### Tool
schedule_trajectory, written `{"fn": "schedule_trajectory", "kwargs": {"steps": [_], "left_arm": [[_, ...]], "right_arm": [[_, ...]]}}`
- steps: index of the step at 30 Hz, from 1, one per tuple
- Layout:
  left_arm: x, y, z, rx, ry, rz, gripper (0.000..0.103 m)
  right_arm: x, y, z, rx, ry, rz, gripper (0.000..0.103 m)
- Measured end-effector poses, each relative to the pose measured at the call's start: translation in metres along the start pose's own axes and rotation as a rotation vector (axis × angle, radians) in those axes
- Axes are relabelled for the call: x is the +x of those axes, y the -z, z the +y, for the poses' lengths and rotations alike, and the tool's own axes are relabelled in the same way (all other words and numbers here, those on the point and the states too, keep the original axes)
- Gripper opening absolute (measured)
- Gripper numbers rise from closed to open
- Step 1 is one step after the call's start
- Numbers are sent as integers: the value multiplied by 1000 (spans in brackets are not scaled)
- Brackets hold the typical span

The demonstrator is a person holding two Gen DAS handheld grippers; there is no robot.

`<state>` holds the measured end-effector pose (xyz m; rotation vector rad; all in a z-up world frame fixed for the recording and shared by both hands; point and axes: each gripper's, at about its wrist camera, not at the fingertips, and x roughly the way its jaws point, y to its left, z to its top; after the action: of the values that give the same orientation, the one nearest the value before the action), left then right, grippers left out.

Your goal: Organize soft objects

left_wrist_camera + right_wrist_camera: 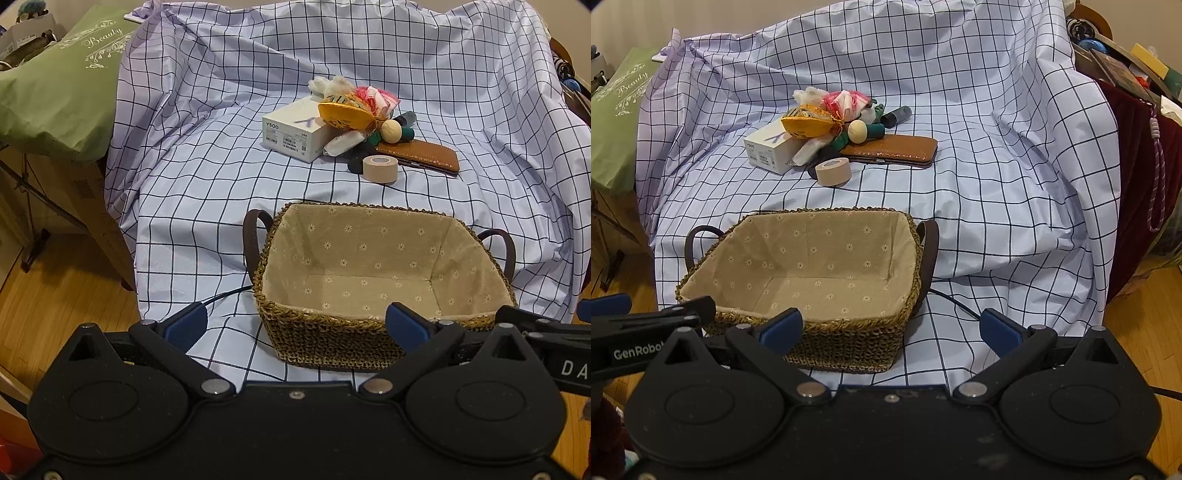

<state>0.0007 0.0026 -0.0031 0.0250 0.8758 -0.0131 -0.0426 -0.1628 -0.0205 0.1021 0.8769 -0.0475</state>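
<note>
Currently, status by item:
Left gripper (295, 326): fingers wide apart, holding nothing.
Right gripper (890, 328): fingers wide apart, holding nothing.
Basket (317, 326): unfilled, near both grippers.
Object pile (354, 122): beyond basket, on checked cloth (207, 192).

Each handheld gripper was matte black plastic with two rounded housings, embossed discs and silver pivot screws. The left gripper (295, 326) and right gripper (891, 328) both carried blue fingertip pads (186, 326). White lettering read "GenRobo" on one side.
</note>
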Motion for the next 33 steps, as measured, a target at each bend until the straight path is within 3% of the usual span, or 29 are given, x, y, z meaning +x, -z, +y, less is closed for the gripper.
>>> {"fn": "schedule_trajectory", "kwargs": {"steps": [33], "left_arm": [[1, 2, 0, 0, 0, 0, 100]], "right_arm": [[1, 0, 0, 1, 0, 5, 103]]}}
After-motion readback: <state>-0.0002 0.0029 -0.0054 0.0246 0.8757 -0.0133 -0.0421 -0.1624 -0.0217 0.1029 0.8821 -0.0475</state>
